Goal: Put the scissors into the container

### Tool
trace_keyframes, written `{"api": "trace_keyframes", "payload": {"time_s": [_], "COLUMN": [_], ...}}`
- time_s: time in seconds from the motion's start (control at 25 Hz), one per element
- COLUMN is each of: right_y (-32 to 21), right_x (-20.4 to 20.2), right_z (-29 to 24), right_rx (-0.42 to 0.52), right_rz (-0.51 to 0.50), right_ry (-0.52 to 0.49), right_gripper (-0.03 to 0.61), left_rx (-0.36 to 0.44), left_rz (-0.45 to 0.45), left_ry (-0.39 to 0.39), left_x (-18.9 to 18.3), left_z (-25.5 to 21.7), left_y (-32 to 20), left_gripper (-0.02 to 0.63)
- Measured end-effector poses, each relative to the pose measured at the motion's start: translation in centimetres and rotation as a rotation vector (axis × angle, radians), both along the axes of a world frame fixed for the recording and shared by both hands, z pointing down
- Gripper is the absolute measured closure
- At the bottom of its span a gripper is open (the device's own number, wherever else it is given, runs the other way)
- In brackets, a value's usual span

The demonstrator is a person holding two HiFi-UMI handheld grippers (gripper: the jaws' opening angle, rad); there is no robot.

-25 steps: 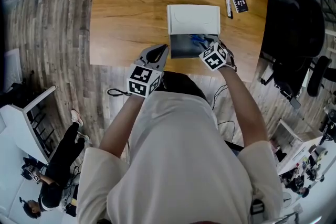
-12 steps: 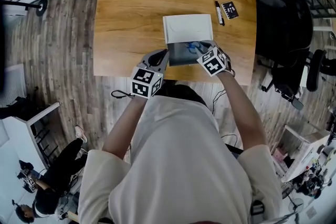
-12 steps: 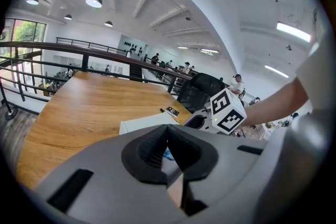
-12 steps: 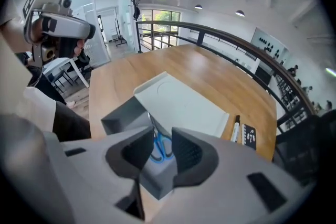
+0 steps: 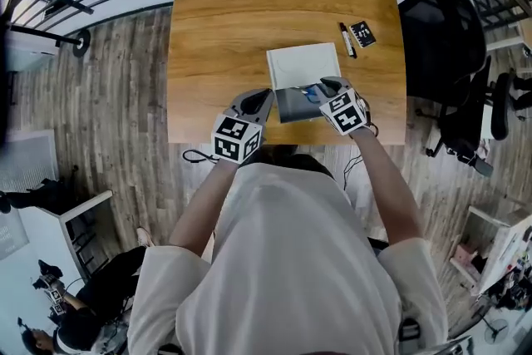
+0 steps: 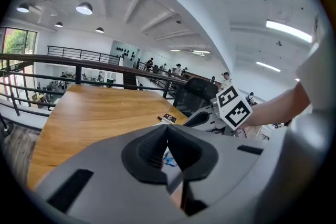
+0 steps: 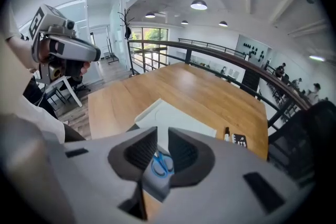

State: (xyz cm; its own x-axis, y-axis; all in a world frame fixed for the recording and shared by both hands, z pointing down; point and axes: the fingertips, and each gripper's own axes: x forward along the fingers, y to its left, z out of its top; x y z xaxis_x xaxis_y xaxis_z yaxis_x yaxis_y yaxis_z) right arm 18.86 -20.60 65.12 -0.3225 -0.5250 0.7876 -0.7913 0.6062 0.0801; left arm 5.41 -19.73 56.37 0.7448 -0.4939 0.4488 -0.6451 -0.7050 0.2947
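At the desk's (image 5: 216, 29) near edge sits a grey open container (image 5: 291, 106), its white lid (image 5: 303, 62) flat behind it. Blue-handled scissors (image 5: 312, 93) lie inside the container. Right tool (image 5: 330, 84) hovers over them, jaws a narrow gap apart, gripping nothing. Left tool (image 5: 259, 99) sits at the container's left edge, jaw tips together. A marker (image 5: 347, 39) lies farther back.

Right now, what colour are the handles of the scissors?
Blue. The scissors show best in the right gripper view, low in the middle of the picture.
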Motion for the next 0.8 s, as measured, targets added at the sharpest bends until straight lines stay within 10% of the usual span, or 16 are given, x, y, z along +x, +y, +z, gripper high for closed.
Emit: {"api": "trace_keyframes", "payload": {"time_s": [0.8], "right_y": [2.5], "right_x": [-0.8], "right_z": [-14.0], "right_rx": [0.282], "right_rz": [0.268], "right_ry": [-0.119], "right_gripper": [0.572], "left_rx": [0.089], "left_rz": [0.196], "left_ry": [0.090], "left_x": [-2.0], "left_z": [-8.6], "left_y": [-0.1], "left_gripper": [0.620]}}
